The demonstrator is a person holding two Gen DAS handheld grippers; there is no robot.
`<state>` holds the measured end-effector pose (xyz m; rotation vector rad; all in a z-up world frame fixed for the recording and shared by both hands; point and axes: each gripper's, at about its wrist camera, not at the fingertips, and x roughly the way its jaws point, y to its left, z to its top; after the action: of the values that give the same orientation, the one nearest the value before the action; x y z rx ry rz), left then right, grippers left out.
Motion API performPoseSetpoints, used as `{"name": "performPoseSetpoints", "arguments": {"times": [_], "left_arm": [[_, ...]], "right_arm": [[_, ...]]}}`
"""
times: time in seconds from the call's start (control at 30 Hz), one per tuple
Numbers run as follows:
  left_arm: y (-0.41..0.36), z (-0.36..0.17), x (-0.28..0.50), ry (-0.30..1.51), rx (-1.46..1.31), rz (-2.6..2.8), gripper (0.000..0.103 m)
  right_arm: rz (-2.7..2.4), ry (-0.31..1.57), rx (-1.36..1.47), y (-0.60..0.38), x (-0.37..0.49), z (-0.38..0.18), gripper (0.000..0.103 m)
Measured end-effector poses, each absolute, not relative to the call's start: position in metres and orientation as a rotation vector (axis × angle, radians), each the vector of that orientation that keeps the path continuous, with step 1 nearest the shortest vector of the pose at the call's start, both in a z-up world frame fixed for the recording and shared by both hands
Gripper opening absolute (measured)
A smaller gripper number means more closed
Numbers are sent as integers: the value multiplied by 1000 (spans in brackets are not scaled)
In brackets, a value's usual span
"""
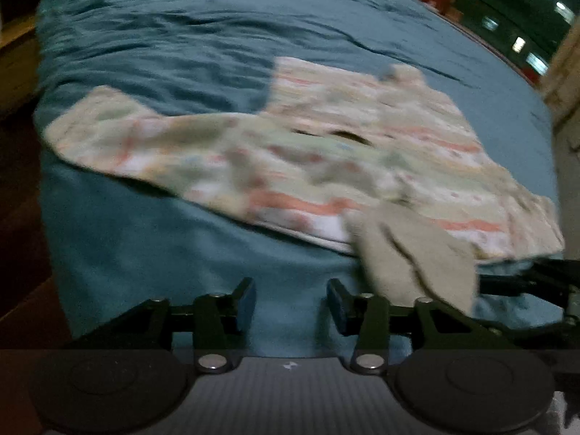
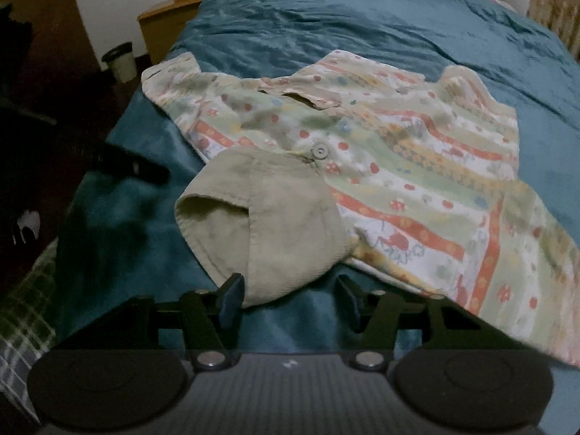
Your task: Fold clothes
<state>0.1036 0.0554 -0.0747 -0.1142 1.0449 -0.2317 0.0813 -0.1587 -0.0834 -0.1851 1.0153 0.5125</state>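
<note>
Garment: a short-sleeved patterned shirt [image 2: 398, 166], lying spread on a teal bedspread [image 2: 362, 25], near the bed's front edge.
Pattern: bands of pale green, white and orange-red, with small red dots, little flowers and yellow motifs.
Collar: the neck opening gapes slightly, showing a dark slit toward the far side of the shirt.
Button: one round grey button [image 2: 319, 151] sits on the front, just beyond the folded part.
Folded part: a flap [image 2: 268, 224] is turned over onto the front, showing its plain beige inside; its hemmed edge curls into a soft loop on the left.
Sleeve: in the left wrist view one sleeve [image 1: 98, 127] reaches out flat to the left; that picture is blurred, so the print there is probably the same but cannot be read.
Left gripper [image 1: 291, 302]: jaws parted over bare bedspread, nothing between them, the beige flap just beside its right finger.
Right gripper [image 2: 290, 299]: jaws apart, not clamped; the flap's lower edge lies between the fingers, against the left one.
</note>
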Motion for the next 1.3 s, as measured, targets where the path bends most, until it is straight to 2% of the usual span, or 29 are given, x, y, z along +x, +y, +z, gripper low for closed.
{"name": "performPoseSetpoints", "arguments": {"times": [0.07, 0.13, 0.2, 0.23, 0.33, 0.5, 0.63, 0.73, 0.8, 0.87, 1.0, 1.07, 1.13, 1.3], "left_arm": [[42, -75, 105, 1055, -116, -261, 51], [31, -78, 111, 1064, -100, -276, 49], [26, -83, 117, 1096, -98, -267, 25], [24, -86, 120, 1113, -98, -261, 6], [27, -80, 115, 1107, -120, -295, 1], [25, -74, 97, 1096, -72, -382, 0], [34, -82, 100, 1140, -76, -405, 3], [54, -68, 109, 1097, -101, -392, 5], [72, -56, 123, 1037, -98, -332, 11], [91, -43, 139, 976, -94, -267, 19], [139, -33, 188, 869, -63, -51, 27], [162, -35, 213, 844, -48, 32, 41], [180, -42, 241, 834, -7, 116, 50], [218, -71, 295, 890, 38, 201, 52]], "right_arm": [[509, 1026, -149, -162, 84, -85, 42], [508, 1024, -121, -164, 85, -84, 28], [505, 1021, -87, -167, 86, -82, 13], [500, 1020, -76, -168, 86, -81, 10], [496, 1008, -60, -172, 85, -75, 6], [524, 962, -80, -179, 68, -50, 5], [533, 994, -110, -181, 69, -56, 4], [535, 1025, -119, -181, 75, -62, 7], [548, 1037, -128, -181, 77, -62, 20], [559, 1031, -146, -182, 77, -58, 23], [557, 1016, -172, -186, 78, -48, 37], [541, 1010, -174, -188, 82, -46, 37], [528, 1005, -167, -190, 86, -44, 37], [491, 995, -153, -193, 105, -42, 38]]}}
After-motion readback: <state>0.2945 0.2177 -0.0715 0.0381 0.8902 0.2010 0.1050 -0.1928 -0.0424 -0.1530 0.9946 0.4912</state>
